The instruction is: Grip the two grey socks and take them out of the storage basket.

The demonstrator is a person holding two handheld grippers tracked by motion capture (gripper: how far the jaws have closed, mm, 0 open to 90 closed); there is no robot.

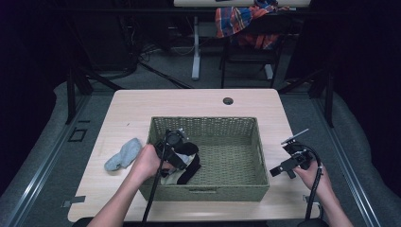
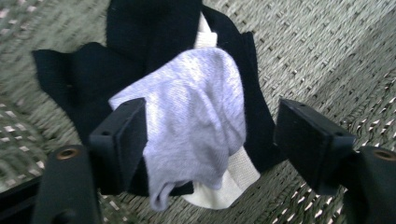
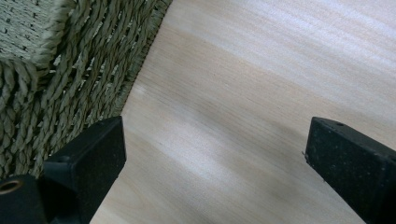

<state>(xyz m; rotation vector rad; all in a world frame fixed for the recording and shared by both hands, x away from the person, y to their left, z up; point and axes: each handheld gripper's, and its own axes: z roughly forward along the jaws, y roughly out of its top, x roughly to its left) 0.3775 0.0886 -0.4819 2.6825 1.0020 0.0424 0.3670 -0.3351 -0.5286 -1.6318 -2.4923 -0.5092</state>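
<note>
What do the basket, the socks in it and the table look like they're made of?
Basket: woven twisted cord, maybe seagrass or paper rope, matte green; the braid shows.
Socks: grey sock, black sock, cream sock: soft knit fabric with fine ribbing.
Table: pale wood or laminate, smooth, grain streaks.

High view: fixed above the near edge of the table (image 1: 142, 101), looking forward and down; forearms enter from the bottom, floor and chair legs across the top.

Left gripper view: rides the tool, aimed steeply down, very close over the woven basket (image 2: 327, 42) floor.

Right gripper view: close over bare tabletop, basket wall in upper left.

Shared by all three: the basket (image 1: 208, 193).
</note>
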